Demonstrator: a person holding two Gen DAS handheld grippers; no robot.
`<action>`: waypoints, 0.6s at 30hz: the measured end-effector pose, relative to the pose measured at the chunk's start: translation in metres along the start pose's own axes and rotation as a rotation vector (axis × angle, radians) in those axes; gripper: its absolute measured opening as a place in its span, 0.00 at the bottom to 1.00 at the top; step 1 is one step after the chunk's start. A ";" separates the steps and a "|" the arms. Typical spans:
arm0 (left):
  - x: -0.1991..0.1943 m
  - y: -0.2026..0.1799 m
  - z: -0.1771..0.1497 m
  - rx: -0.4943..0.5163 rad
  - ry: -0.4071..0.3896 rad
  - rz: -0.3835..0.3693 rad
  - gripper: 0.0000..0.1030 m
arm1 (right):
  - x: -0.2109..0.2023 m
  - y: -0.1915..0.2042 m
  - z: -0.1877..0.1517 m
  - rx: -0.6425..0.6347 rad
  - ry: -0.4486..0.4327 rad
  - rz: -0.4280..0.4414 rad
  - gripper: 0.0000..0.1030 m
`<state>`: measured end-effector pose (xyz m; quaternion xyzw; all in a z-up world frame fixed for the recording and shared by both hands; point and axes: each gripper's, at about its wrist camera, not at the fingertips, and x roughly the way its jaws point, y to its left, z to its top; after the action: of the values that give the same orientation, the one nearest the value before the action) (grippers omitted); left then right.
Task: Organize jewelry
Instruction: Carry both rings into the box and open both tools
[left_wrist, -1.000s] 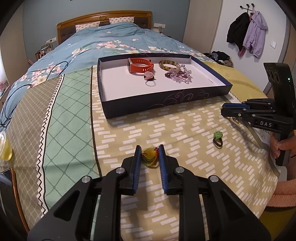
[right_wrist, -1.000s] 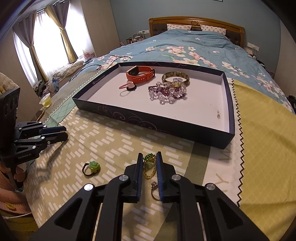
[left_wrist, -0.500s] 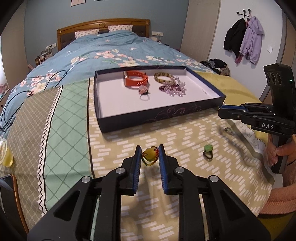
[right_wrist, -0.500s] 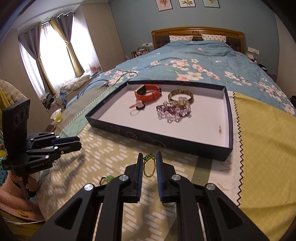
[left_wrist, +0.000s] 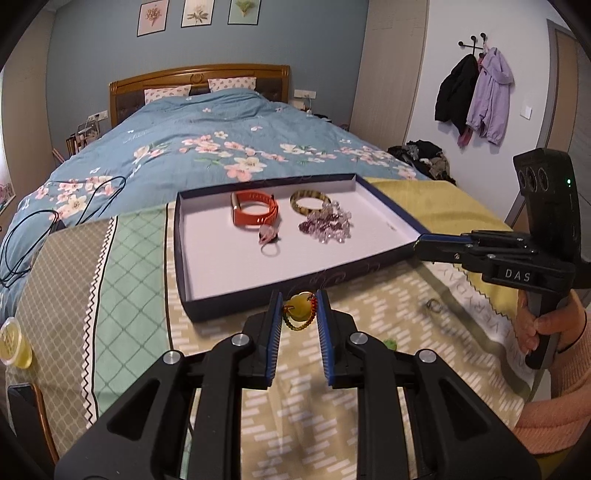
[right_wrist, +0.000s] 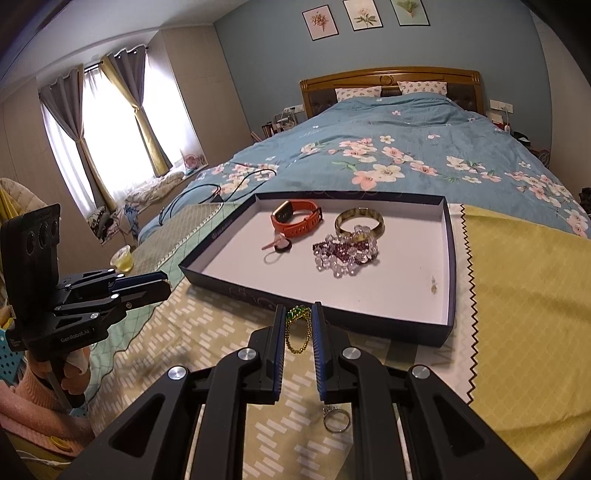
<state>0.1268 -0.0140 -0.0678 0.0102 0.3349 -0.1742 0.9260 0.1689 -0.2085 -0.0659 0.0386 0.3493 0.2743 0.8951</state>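
Two black two-finger grippers work above a patterned bedspread (right_wrist: 207, 332). The left gripper (left_wrist: 299, 308) is clenched on a yellow-green stone pendant on a red-and-green beaded cord (left_wrist: 300, 312); the right gripper (right_wrist: 298, 319) is clenched on a gold beaded chain with green beads (right_wrist: 297, 330). A shallow dark-blue box with a white floor (right_wrist: 448, 258) holds four pieces: one orange wristband (right_wrist: 295, 218), one mottled bangle (right_wrist: 359, 220), one heap of clear and purple crystal beads (right_wrist: 345, 253), one pink-charm ring (right_wrist: 277, 246). One silver ring (right_wrist: 336, 419) lies on the spread.

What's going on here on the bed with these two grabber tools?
A person is sorting jewelry into a shallow box. The left gripper is shut on a yellow stone bracelet; the right gripper is shut on a gold beaded bracelet, both lifted near the box. A silver ring lies on the cloth outside it.
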 end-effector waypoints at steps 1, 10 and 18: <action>0.000 0.000 0.002 0.000 -0.005 -0.001 0.18 | 0.000 0.000 0.000 0.001 -0.002 0.001 0.12; -0.001 -0.005 0.011 0.009 -0.029 -0.004 0.18 | -0.001 0.001 0.007 0.003 -0.025 0.012 0.12; 0.001 -0.008 0.018 0.018 -0.043 -0.005 0.18 | 0.000 0.001 0.016 -0.010 -0.041 0.013 0.12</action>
<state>0.1360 -0.0244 -0.0537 0.0139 0.3133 -0.1796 0.9324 0.1784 -0.2056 -0.0534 0.0421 0.3295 0.2810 0.9004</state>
